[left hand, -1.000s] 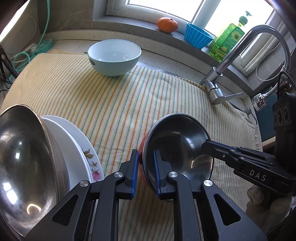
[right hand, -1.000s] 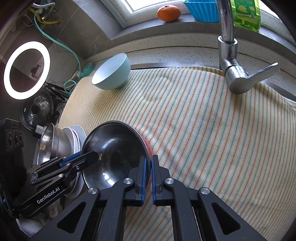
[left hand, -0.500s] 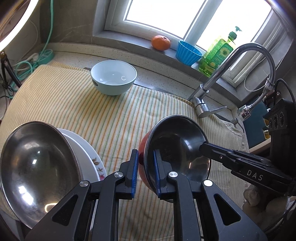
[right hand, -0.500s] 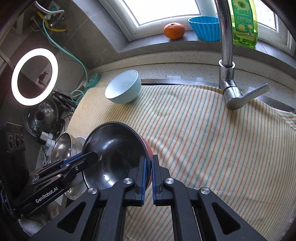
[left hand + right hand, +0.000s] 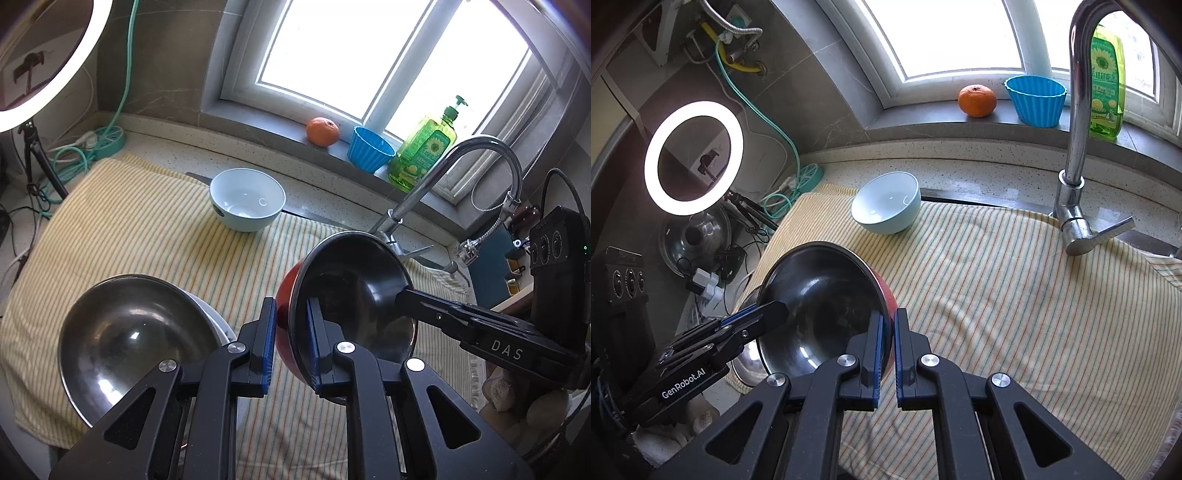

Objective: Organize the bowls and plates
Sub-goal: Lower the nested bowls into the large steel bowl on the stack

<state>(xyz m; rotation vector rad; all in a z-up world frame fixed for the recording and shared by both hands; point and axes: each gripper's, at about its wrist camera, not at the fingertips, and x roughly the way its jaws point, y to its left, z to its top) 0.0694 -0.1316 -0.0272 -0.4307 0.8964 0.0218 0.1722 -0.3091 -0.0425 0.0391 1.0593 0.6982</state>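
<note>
- Lifted higher than a second earlier, the red bowl [image 5: 286, 295] hung well above the striped towel [image 5: 147, 236], and more of the window and sill had come into both views.
- It was red outside and dark, glossy metal inside, tilted on its side with its open mouth turned toward the left wrist camera.
- Nothing could be seen inside it apart from reflections.
- Below and to its left, a steel bowl [image 5: 136, 339] sat nested on white plates [image 5: 221, 325], only whose rim edge showed at the towel's near corner.
- Farther back, a pale blue bowl [image 5: 247, 199] stood upright at the towel's far edge, with only faint marks showing inside.
- On the left gripper [image 5: 290, 343], the fingers were narrowly apart and pinched the red bowl's rim, one blue pad outside on the red wall and one inside.
- On the right gripper [image 5: 888, 354], the fingers were nearly together and clamped the opposite side of the same rim, one pad inside and one outside.
- On the windowsill [image 5: 923, 125] stood an orange [image 5: 977, 100], a blue fluted cup [image 5: 1036, 99] and a green soap bottle [image 5: 1106, 74], the last partly behind the faucet [image 5: 1075, 147].
- At left, a ring light [image 5: 693, 158] glowed above a pot lid [image 5: 696, 236].
</note>
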